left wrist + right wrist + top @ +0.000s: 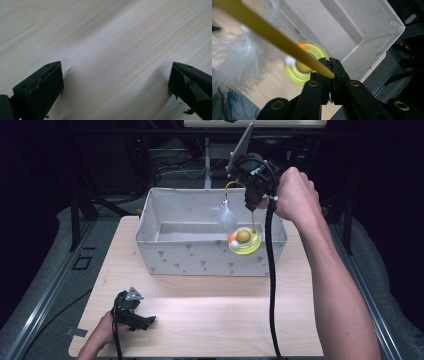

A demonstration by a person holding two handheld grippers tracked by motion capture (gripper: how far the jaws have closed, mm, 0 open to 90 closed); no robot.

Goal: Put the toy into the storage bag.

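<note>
The left gripper (pixel 134 312) is rested low on the wooden table (pixel 210 320), held by a hand at the near left corner, and its jaws are spread wide with nothing but bare wood grain (pixel 107 50) seen between them. Farther off, the right gripper (pixel 329 71) is raised above the far right part of a grey fabric bin (pixel 200 260), and its jaws are pressed together on the end of a thin yellow wand (pixel 274 37). From the closed tips the wand is seen to slant away across the right gripper view, blurred by nearness, with a tuft of white feathers (pixel 239 65) hung beside it. Just beyond the jaw tips, and below them, a yellow-green wavy disc (pixel 294 72) is seen, with an orange ball (pixel 301 46) at its edge and a yellowish centre. In the high view the disc (pixel 246 241) is placed over the bin's near right wall, beneath the gripper (pixel 256 200), and the feathers (pixel 226 214) are dangled from the curved upper end of the wand, over the bin's hollow.
</note>
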